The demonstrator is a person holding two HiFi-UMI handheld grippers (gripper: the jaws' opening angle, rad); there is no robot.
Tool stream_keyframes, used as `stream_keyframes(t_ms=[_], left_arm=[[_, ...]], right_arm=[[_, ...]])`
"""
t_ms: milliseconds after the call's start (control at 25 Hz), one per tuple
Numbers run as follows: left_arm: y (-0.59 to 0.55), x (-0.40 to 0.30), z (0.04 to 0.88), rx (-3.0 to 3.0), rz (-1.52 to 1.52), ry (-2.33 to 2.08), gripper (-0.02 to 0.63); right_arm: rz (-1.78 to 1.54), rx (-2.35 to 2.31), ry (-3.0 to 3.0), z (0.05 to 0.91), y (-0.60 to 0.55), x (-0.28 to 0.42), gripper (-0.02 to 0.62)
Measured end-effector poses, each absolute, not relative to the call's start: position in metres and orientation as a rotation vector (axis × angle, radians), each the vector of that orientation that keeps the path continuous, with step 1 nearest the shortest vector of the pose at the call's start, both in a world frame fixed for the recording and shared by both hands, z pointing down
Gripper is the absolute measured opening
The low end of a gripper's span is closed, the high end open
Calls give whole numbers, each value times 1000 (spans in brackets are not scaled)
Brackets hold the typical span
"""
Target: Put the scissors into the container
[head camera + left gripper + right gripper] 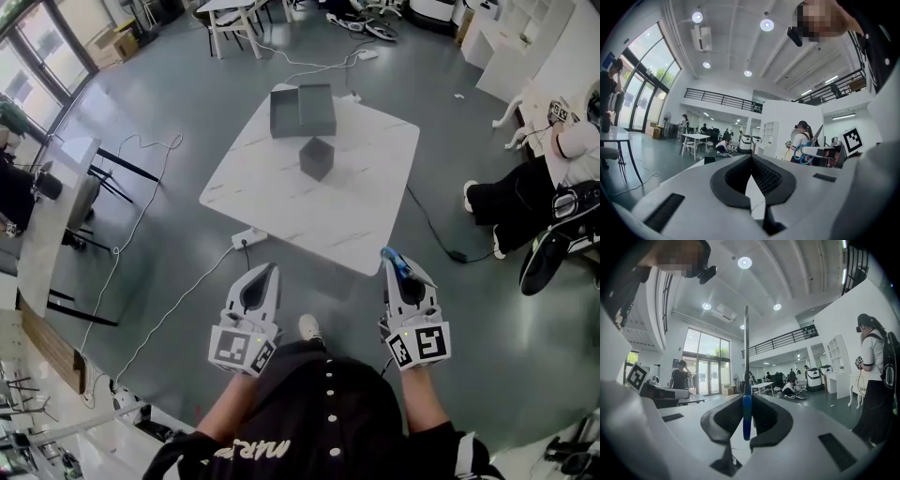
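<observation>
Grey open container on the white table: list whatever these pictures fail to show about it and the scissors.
- Grey open container: head view, too small and far off to tell its contents.
- Blue-handled scissors: right gripper view, edge-on in the jaws, so blades open or closed cannot be told; head view shows only a blue bit.
- Small dark grey cube: head view, too small to identify.

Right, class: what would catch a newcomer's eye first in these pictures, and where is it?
The blue-handled scissors are pinched in the right gripper, blade pointing up. Ahead, on the white table, sit an open grey box and a smaller dark box nearer the person.
</observation>
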State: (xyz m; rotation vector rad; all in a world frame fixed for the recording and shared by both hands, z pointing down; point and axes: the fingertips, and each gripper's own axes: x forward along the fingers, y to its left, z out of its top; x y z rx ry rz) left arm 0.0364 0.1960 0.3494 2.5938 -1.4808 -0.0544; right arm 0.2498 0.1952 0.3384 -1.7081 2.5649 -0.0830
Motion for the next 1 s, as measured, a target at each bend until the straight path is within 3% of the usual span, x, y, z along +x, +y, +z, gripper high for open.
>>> stream_keyframes(t_ms=[1000], left_arm=[[81, -33, 348, 2557, -86, -1561, 26]], right_arm=[[-85, -1637, 2626, 340, 59, 183, 60]])
